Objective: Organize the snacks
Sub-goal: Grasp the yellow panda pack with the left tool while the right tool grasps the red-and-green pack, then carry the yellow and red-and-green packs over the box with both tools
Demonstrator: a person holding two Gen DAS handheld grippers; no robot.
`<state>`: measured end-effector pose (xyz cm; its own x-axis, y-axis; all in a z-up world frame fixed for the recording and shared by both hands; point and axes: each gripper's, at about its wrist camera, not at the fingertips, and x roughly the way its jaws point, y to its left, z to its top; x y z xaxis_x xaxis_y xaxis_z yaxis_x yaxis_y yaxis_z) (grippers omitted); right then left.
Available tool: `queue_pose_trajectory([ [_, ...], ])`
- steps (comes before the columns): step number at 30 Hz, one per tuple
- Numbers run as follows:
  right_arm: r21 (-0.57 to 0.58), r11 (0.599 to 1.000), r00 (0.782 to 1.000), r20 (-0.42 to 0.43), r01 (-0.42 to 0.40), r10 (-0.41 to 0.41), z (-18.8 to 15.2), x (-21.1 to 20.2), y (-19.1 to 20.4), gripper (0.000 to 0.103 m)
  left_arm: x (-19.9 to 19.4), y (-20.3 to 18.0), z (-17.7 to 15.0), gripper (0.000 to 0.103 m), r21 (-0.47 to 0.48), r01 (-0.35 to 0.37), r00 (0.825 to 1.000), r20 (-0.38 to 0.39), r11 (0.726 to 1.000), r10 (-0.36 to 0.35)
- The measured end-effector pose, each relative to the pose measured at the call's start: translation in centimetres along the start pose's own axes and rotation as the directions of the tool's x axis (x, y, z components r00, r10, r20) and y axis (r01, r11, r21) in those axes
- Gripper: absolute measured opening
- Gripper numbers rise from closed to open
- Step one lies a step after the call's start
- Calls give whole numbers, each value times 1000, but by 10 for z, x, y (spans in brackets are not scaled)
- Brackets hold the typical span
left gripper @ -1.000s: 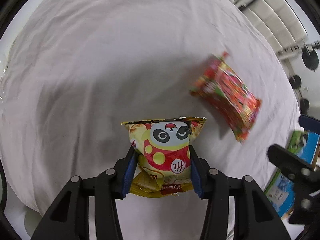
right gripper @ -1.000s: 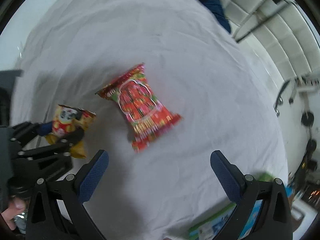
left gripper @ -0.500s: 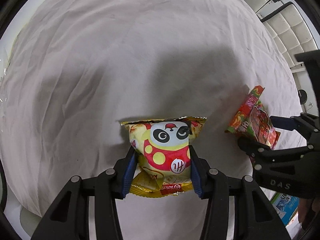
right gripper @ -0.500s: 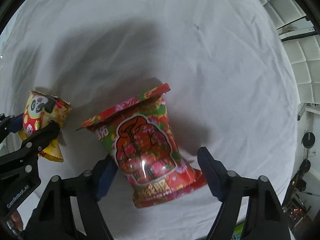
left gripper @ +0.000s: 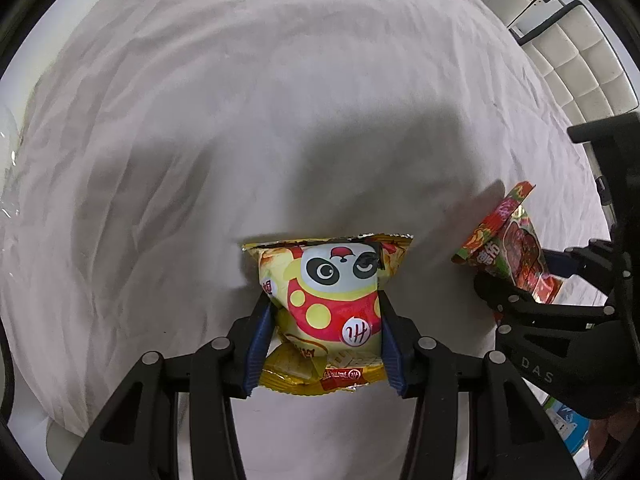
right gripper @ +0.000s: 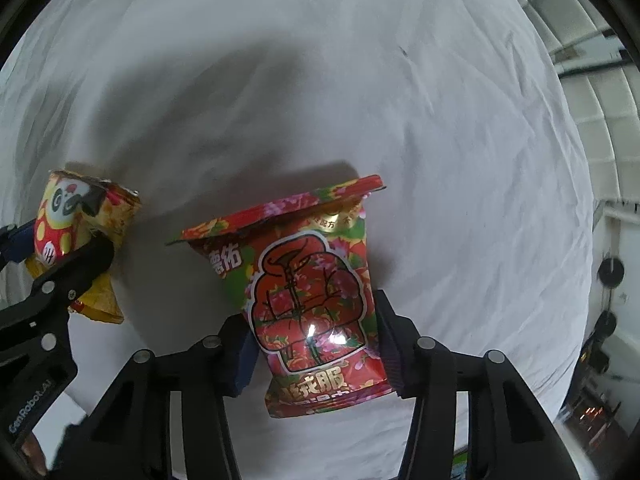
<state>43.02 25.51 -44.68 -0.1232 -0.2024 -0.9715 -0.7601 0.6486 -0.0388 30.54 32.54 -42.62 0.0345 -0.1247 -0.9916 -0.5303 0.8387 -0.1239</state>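
right hand-held gripper (right gripper: 316,348) has just been closing across the red snack bag (right gripper: 308,292); left hand-held gripper (left gripper: 324,340) clamps the panda snack bag (left gripper: 332,300) just beside it.

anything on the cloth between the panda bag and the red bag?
Nothing loose: in the right wrist view only bare white cloth separates the panda bag from the red bag, apart from the left gripper finger clamping the panda bag.

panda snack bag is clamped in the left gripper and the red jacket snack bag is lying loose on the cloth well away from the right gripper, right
Not quite. The panda snack bag is clamped in the left gripper, but the red jacket snack bag sits between the right gripper fingers, which have just been closing onto it, as the right wrist view shows.
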Motion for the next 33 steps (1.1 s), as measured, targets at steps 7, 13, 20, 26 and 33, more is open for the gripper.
queue_pose_trajectory([
  [7,140,990,1000,24,-21,18,-17,-14,-22,48,-26,-7,-1,45,32,-21,998,53,999,20],
  [13,229,971,993,115,-67,41,-57,-52,-43,48,-62,-26,-15,45,86,-21,992,123,996,11],
  [20,314,939,962,268,-136,50,-127,-109,-61,47,-117,-55,-48,45,192,16,976,210,981,-58],
  [26,377,909,927,373,-177,26,-209,-145,-75,47,-167,-97,-90,45,285,56,952,273,957,-137],
  [33,467,861,895,445,-202,-32,-328,-173,-101,47,-203,-158,-141,45,412,78,925,309,908,-220],
])
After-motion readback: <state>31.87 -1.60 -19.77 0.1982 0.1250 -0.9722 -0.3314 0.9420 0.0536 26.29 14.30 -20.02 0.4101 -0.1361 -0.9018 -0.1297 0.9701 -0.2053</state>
